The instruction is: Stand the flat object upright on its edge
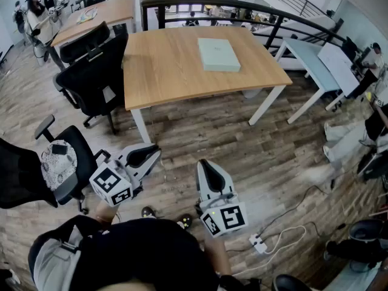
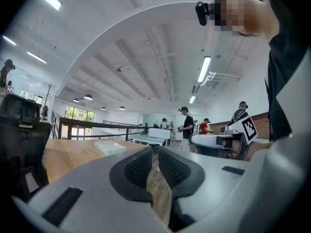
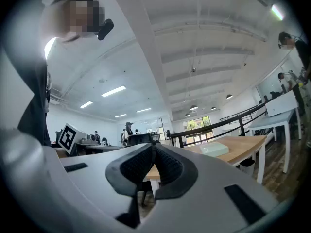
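- Pale-green flat rectangular box point(image 1: 218, 54): lies flat on light wooden table point(image 1: 163, 77), 12 o'clock.
- Left gripper point(image 1: 155, 151), 7 o'clock: jaws together, empty.
- Right gripper point(image 1: 204, 163), 6 o'clock: jaws together, empty.

Each hand-held unit, left gripper point(image 1: 156, 151) and right gripper point(image 1: 202, 163), has a light-grey shell, black textured pads point(image 2: 138, 168) and a cube point(image 1: 113, 185) bearing black-and-white square markers; the operator wears a black top point(image 1: 151, 253).
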`<state>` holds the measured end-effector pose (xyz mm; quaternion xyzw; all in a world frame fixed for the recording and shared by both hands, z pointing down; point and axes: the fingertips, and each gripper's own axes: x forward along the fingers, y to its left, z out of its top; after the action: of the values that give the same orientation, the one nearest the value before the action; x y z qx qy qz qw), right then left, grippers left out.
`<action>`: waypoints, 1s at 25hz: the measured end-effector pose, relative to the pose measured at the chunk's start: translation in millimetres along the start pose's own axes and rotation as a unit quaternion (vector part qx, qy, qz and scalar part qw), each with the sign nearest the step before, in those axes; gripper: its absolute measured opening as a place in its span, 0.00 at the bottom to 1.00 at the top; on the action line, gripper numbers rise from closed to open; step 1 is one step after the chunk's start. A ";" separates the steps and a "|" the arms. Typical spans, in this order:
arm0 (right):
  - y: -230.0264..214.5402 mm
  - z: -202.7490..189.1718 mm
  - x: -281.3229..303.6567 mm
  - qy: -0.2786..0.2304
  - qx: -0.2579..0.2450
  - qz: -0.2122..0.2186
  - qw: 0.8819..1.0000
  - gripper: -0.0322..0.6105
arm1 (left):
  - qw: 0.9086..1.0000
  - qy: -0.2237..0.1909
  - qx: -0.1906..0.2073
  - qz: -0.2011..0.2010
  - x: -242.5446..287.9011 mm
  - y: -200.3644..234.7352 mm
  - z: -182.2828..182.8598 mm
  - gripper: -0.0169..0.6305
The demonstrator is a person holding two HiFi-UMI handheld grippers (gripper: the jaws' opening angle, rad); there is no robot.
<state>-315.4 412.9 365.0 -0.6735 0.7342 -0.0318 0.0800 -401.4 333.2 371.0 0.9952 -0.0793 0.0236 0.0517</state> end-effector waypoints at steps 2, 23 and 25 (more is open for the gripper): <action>-0.6 1.2 -2.4 -0.001 -0.002 0.001 1.000 0.10 | 1.000 0.003 0.001 0.001 0.7 -2.7 -0.2 0.10; -32.0 -7.5 -53.1 -0.014 0.024 0.038 0.999 0.10 | 0.999 0.036 -0.001 0.033 21.9 -49.1 -20.3 0.10; -35.9 -10.5 -55.9 -0.013 0.036 0.041 0.998 0.10 | 0.999 0.041 -0.001 0.036 22.8 -54.4 -23.2 0.10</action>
<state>-277.3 464.5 385.1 -0.6395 0.7588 -0.0459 0.1144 -371.1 385.5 390.0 0.9899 -0.1125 0.0660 0.0553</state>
